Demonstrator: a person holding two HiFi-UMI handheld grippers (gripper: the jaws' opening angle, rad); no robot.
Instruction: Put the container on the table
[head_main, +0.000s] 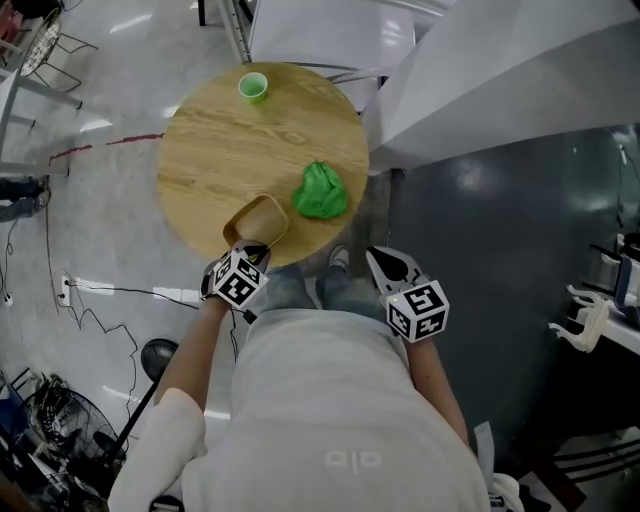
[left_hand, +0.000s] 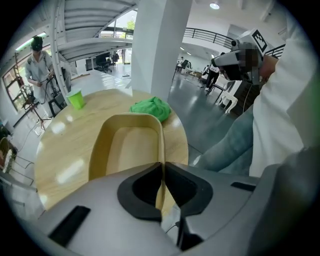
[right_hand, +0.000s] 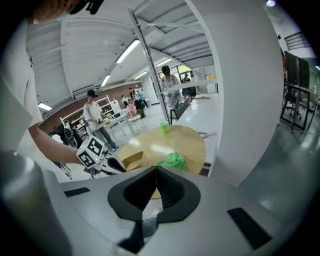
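A tan open container (head_main: 257, 221) sits at the near edge of the round wooden table (head_main: 230, 140). My left gripper (head_main: 249, 258) is shut on its near right wall; in the left gripper view the container (left_hand: 127, 147) stretches away from the closed jaws (left_hand: 163, 172). My right gripper (head_main: 385, 266) hangs off the table's near right side, above the floor, shut with nothing in it. From the right gripper view I see the table (right_hand: 185, 140), the container (right_hand: 131, 160) and the left gripper (right_hand: 107, 165).
A crumpled green cloth (head_main: 321, 191) lies right of the container, a green cup (head_main: 253, 87) stands at the table's far edge. A white pillar (head_main: 500, 80) rises to the right. Cables trail on the floor (head_main: 100, 300) at left. People stand in the background (right_hand: 95, 117).
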